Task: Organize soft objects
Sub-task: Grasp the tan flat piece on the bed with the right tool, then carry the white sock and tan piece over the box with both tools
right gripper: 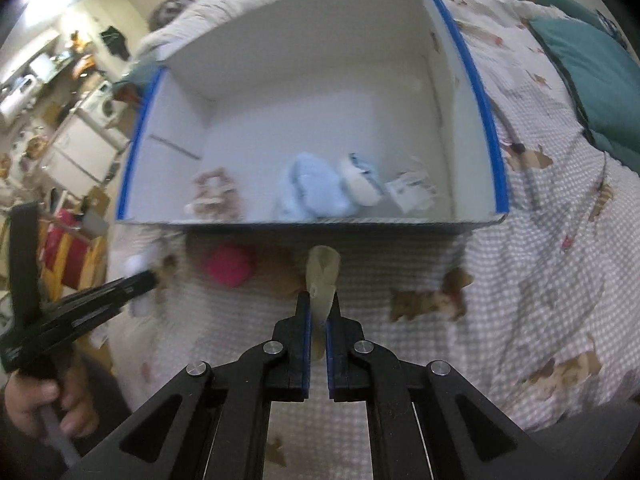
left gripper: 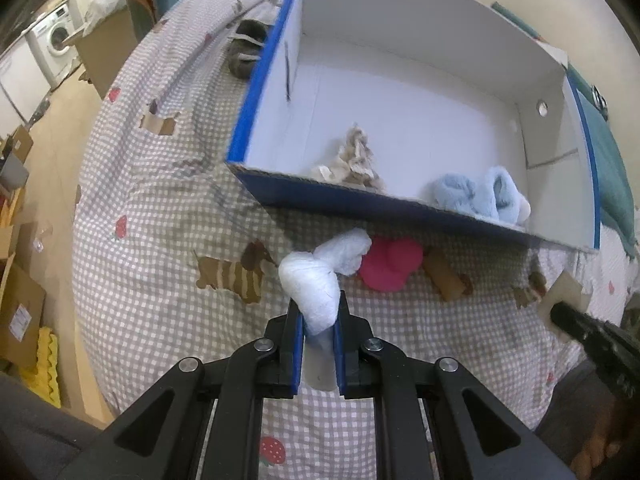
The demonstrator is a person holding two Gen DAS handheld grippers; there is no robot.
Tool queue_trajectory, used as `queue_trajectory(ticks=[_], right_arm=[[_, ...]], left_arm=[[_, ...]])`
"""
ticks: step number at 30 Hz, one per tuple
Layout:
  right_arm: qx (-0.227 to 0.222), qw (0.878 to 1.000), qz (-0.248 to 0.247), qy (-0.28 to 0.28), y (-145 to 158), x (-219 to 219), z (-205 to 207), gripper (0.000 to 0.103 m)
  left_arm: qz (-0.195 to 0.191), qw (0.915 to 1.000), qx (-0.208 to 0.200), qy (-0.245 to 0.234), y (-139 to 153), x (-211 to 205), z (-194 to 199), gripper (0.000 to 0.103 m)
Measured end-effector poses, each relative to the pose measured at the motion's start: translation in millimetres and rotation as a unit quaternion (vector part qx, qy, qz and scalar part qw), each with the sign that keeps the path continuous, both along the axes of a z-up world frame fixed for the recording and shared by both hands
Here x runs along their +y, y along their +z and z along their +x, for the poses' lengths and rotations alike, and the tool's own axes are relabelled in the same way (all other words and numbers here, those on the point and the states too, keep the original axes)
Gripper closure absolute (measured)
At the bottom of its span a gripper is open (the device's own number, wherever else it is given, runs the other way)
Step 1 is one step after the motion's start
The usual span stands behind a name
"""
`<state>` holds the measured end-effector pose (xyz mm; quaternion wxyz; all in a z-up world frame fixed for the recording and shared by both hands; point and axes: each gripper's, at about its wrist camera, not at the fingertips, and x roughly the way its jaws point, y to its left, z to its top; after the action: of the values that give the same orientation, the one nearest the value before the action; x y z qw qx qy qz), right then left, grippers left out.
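A blue-edged cardboard box [left gripper: 328, 196] [right gripper: 304, 222] with a white inside lies on the bed. In it are a light blue plush toy [left gripper: 484, 196] [right gripper: 316, 190] and a beige plush toy [left gripper: 354, 160] [right gripper: 214, 196]. My left gripper [left gripper: 319, 306] is shut on a white fluffy toy [left gripper: 316, 280], just in front of the box. A pink plush toy [left gripper: 390, 264] [right gripper: 230, 266] lies on the bedcover beside it. My right gripper [right gripper: 319, 304] is shut on a small beige soft item [right gripper: 322, 276], held above the cover near the box's front wall.
The bed carries a checked cover [left gripper: 168, 220] printed with dogs and strawberries. A grey plush [left gripper: 246, 50] sits behind the box's left side. Teal pillows [right gripper: 592, 68] lie at the right. Cardboard boxes [left gripper: 20, 308] and a washing machine [left gripper: 56, 36] stand on the floor to the left.
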<state>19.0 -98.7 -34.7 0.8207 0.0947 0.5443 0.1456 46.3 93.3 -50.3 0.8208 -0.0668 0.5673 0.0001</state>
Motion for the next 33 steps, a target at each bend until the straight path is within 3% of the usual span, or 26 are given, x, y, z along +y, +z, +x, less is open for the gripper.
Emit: queue_trajectory(ticks=[5,15,18,21,29,33], right_arm=[[-0.010,1.000,-0.005,0.018,-2.3,13.8,-13.6,0.096],[-0.033,0.999,0.016,0.011,2.6,-11.2,-10.1,0.096],[-0.051,0.998,0.029,0.008,11.8,-15.3,-9.1,0.096],[-0.071,0.997,0.041,0.000,25.5,-23.0,-10.7,0.096],[-0.126,0.991,0.053,-0.013,70.5,-31.8,5.8,0.096],[-0.157,0.987,0.036,-0.006,83.9,-31.4,31.2,0.096]], left_arm=[[0.021,0.9997,0.011,-0.001,-8.6,-1.9,-2.3,0.091],[0.042,0.9991,-0.007,0.003,-3.7,-1.1,-11.7,0.091],[0.035,0.9992,-0.020,0.006,7.5,-1.6,-18.0,0.091],[-0.013,0.9998,-0.015,0.003,22.9,-4.6,-22.8,0.091],[0.020,0.9940,-0.106,-0.014,91.4,-24.3,-4.2,0.091],[0.028,0.9927,-0.116,-0.016,102.2,-27.8,19.9,0.091]])
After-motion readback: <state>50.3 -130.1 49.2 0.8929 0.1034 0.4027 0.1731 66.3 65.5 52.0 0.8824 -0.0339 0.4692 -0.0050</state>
